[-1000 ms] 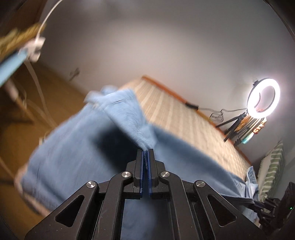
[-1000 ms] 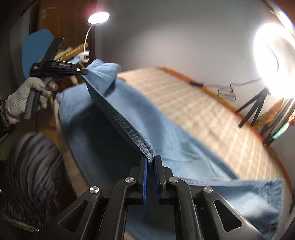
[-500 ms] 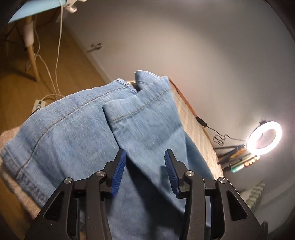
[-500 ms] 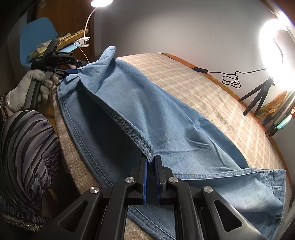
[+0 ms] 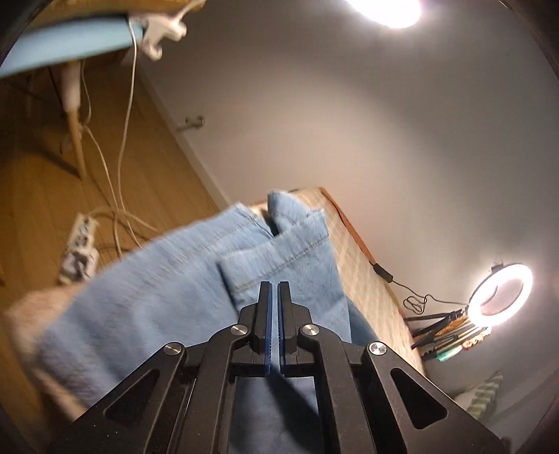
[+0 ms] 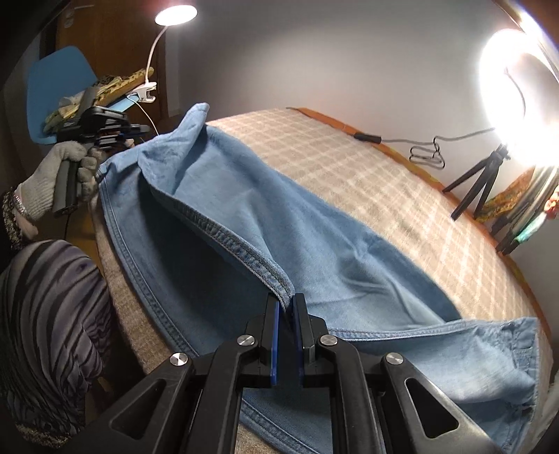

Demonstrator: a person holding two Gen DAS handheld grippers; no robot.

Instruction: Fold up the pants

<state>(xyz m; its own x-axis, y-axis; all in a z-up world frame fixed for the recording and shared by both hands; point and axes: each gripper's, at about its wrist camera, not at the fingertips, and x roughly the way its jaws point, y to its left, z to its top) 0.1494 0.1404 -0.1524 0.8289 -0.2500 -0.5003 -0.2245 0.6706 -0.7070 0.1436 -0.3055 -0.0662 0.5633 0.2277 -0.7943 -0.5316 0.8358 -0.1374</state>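
On bed: one pants; two tongs.

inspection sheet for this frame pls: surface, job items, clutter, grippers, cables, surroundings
Surface: bed with a checked cover.
Job's things: blue jeans spread along the near edge, one seam lifted in a ridge.
Clutter: wire hanger on the far edge.
Grippers: right gripper shut on the jeans seam; left gripper shut, nothing between its fingers, above the jeans.
Cables: black cable along the far edge; white cords and a power strip on the floor.
Surroundings: ring light on a tripod, clip lamp, blue chair, wood floor.
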